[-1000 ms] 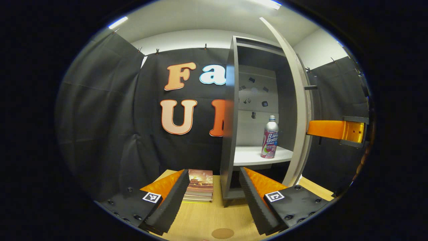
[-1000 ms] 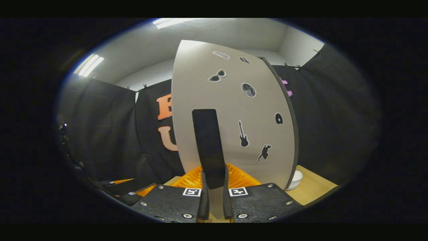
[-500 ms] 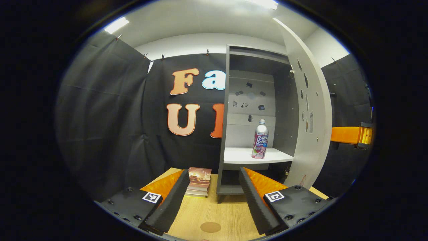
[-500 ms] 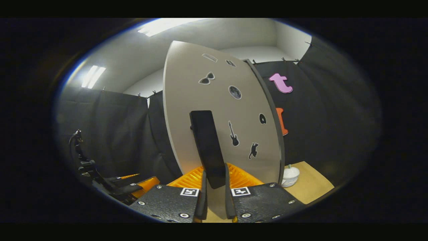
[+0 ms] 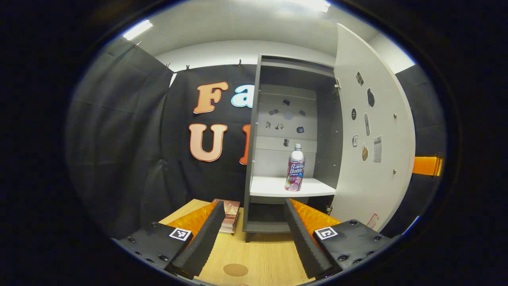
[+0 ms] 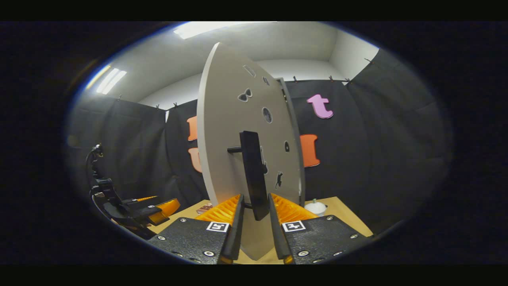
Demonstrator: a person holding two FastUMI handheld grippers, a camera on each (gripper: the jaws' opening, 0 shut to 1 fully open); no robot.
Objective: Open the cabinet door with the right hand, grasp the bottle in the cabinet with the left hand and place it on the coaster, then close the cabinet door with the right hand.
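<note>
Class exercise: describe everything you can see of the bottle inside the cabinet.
The bottle stands upright on the cabinet's pale shelf, toward its right side, near the grey inner side wall. It looks metallic, with a silvery neck and shoulder, a pale cap and a pink and white printed wrap. Nothing but the shelf touches it; the left gripper is open, well short of it.

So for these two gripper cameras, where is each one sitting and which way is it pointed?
Left gripper view: rides the left gripper, low over the wooden table, facing the open grey cabinet and the silver-and-pink bottle; its own open fingers show.
Right gripper view: rides the right gripper, facing the outside of the grey cabinet door, its fingers flanking the black handle.
Shared: door, table, each other's gripper.
</note>
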